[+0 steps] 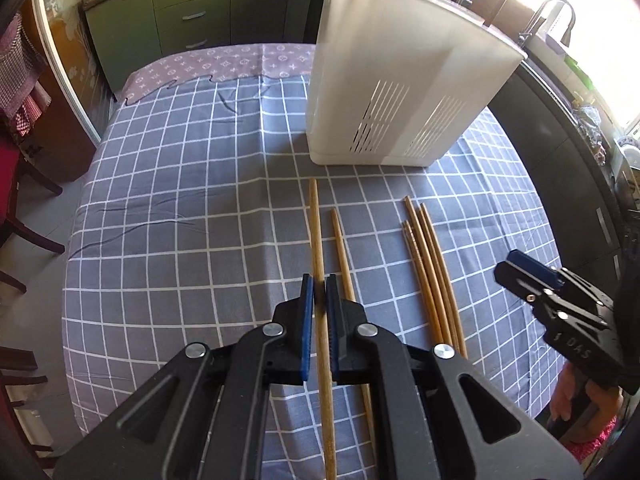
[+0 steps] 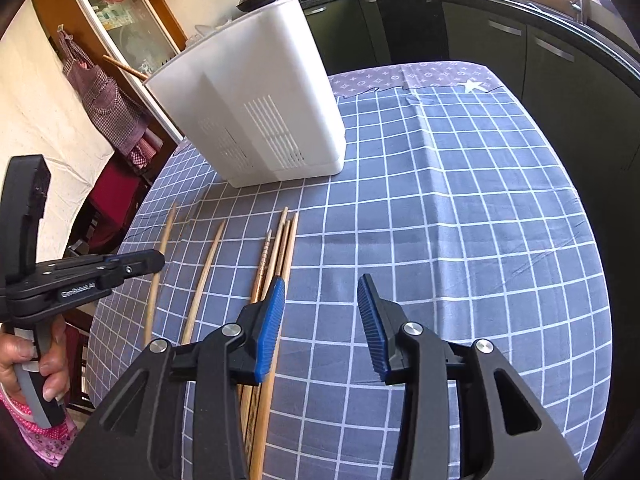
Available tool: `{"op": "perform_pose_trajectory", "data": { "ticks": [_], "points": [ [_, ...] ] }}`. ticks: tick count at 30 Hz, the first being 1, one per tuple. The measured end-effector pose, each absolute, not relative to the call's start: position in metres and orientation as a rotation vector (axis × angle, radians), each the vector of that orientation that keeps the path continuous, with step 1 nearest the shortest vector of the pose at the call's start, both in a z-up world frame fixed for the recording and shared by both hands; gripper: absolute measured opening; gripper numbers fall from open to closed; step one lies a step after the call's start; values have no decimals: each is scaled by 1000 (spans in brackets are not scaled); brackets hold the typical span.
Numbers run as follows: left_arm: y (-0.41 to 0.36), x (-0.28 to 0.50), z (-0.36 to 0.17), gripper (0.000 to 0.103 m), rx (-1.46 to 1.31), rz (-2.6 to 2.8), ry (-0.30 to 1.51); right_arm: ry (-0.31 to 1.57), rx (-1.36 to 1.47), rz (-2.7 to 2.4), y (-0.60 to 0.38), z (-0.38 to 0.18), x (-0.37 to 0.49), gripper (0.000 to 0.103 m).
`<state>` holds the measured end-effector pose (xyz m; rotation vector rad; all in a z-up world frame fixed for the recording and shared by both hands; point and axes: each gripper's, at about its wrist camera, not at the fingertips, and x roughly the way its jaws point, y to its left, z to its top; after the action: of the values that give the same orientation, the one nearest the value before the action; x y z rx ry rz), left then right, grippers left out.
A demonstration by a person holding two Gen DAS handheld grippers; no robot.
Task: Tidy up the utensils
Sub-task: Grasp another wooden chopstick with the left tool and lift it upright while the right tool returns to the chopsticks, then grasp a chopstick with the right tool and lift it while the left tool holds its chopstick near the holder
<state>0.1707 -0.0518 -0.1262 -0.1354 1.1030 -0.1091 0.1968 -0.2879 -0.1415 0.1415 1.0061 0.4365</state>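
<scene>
Blue-padded and nearly shut, the left hand-held gripper point(image 1: 319, 292) pinches a single wooden chopstick point(image 1: 318, 232) close to its middle, the stick running near-to-far straight along the line of the fingers, its far tip pointing at the white utensil holder point(image 1: 384, 92) that stands upright on the far side of the worktop point(image 1: 180, 184). Just right of it lies a second loose chopstick point(image 1: 340, 248), roughly parallel, and further right a bundle of four chopsticks point(image 1: 428, 264) lying together, also lengthwise towards the holder. The right hand-held gripper point(image 2: 320, 320) hangs with its jaws spread wide and nothing between them, its left pad over the near part of that bundle point(image 2: 276, 264), so it is the nearer tool for those four, while the left one already has its stick. My judgement is that the coming move depends on the held stick being lifted and tipped upright, because it now lies flat and the holder opens upward, well beyond the stick's far tip. The left wrist view shows the pinch on the stick directly; the right wrist view shows that gripper only from the side point(image 2: 132, 262), with the grasp hidden. It does show a wooden handle point(image 2: 124, 67) sticking out of the holder's top on the left. Whether the held stick is clear of the checked cloth point(image 2: 460, 200) I cannot tell.
</scene>
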Motion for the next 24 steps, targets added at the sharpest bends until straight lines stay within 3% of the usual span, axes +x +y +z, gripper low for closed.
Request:
{"op": "perform_pose_trajectory", "data": {
  "ticks": [12,21,24],
  "points": [
    [-54,130,-58,6,-97,-101,830,1039,-23,369,-247,-165,214,38],
    [-56,122,-52,6,-86,-116,799,1035,-56,365,-239,-165,213,37],
    [-57,121,-53,6,-82,-119,801,1037,-72,370,-234,-165,212,32]
  ]
}}
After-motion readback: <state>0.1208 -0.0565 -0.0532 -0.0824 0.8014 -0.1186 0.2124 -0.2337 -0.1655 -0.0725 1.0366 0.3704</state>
